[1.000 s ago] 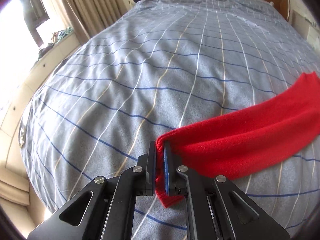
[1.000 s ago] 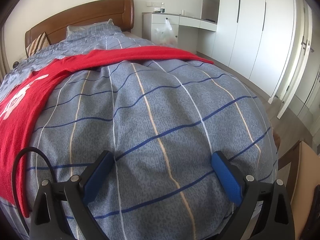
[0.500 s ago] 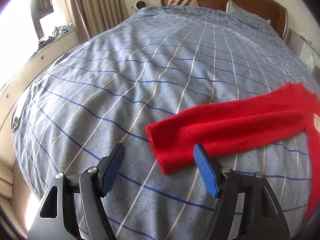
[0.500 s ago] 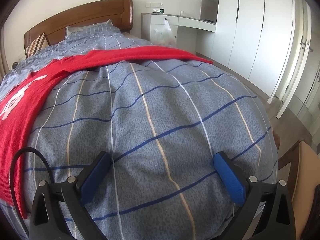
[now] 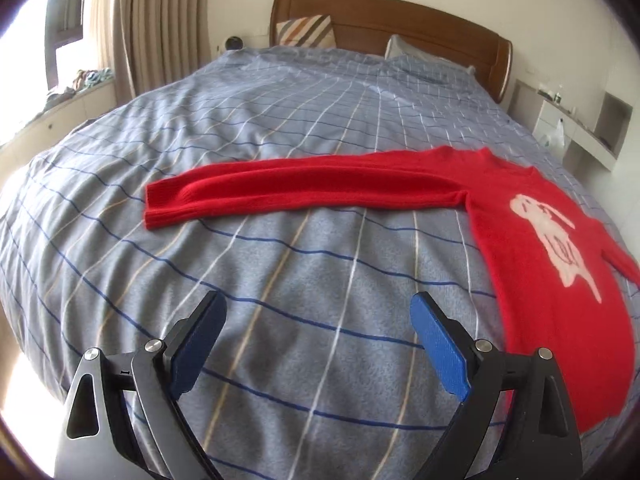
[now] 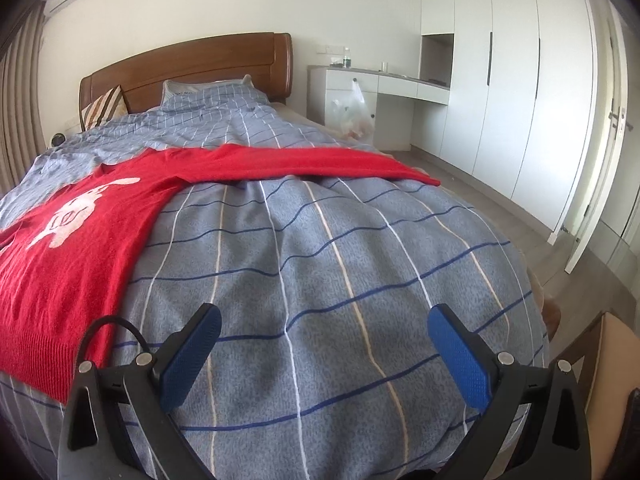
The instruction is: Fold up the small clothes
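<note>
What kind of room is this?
It looks like a bedroom. There's a big bed with a wooden headboard and pillows, plus tall white wardrobes. A red sweater lies spread on the bed.

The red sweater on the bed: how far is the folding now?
Done: red sweater lies flat on the checked duvet, both sleeves spread out. In hand: nothing; left gripper has just been opening, empty; right gripper open. Left: every fold.

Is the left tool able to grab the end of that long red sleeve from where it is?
Probably yes. The left tool is wide open and empty over the blue checked duvet, and the sleeve cuff of the red sweater lies flat ahead, slightly leftward, with nothing between; it must move forward.
</note>
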{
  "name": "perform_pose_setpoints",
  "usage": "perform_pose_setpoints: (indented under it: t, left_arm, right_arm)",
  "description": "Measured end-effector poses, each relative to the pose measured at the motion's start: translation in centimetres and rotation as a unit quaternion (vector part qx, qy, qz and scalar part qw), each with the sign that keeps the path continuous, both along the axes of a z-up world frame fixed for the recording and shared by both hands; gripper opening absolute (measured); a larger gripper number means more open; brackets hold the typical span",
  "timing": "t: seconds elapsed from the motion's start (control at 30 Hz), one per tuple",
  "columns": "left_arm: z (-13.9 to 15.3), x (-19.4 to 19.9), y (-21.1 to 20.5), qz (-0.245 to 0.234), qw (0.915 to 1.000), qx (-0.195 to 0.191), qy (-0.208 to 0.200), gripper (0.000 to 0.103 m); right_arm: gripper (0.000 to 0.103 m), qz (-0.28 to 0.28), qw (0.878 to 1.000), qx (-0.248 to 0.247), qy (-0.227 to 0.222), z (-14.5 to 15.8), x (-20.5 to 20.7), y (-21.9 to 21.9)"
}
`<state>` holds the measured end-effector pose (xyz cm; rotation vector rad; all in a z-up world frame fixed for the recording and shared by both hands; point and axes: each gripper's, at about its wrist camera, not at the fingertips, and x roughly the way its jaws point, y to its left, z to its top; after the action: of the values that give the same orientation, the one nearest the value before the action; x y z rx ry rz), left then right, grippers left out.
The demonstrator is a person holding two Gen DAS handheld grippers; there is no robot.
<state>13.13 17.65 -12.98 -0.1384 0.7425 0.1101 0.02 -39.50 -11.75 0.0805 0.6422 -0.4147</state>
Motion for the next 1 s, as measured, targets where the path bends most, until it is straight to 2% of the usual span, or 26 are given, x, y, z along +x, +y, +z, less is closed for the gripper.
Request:
perform_pose_setpoints:
  t: [0.2,0.4,0.47,0.53,0.7,1.0]
  left_arm:
    - [-0.5,2.1,-1.7,0.012,0.9998,0.008,-0.014,0.094]
    - [-2.4,4.0,-2.0,0.018,0.9997,0.007,-0.012,0.094]
    - [-3.9,4.0,-1.9,0.018,0.9998,0.006,-0.002,0.095]
    - [-4.6,3.5,-1.9,0.008,0.9998,0.010,-0.014,0.098]
    - [-4.8,3.6,-1.8,-0.006,1.0000,-0.001,-0.006,0.102]
    - [-4.9,3.2,-2.4,-0.010,0.9998,0.011,-0.016,0.102]
  right_arm:
    - [0.102,0.009,1.000,0.001,-0.014,0.9,0.1,0.6]
    - [0.102,0.044,0.999,-0.008,-0.025,2.3,4.7,0.3]
    - [0.102,0.057,0.998,-0.004,-0.019,1.6,6.3,0.1]
    - [0.102,0.066,0.998,-0.004,-0.008,0.5,7.7,-0.1]
    - [0.103,0.084,0.996,0.002,0.030,-3.1,9.8,-0.5]
    - [0.103,0.095,0.995,0.023,0.000,-4.4,8.9,-1.2]
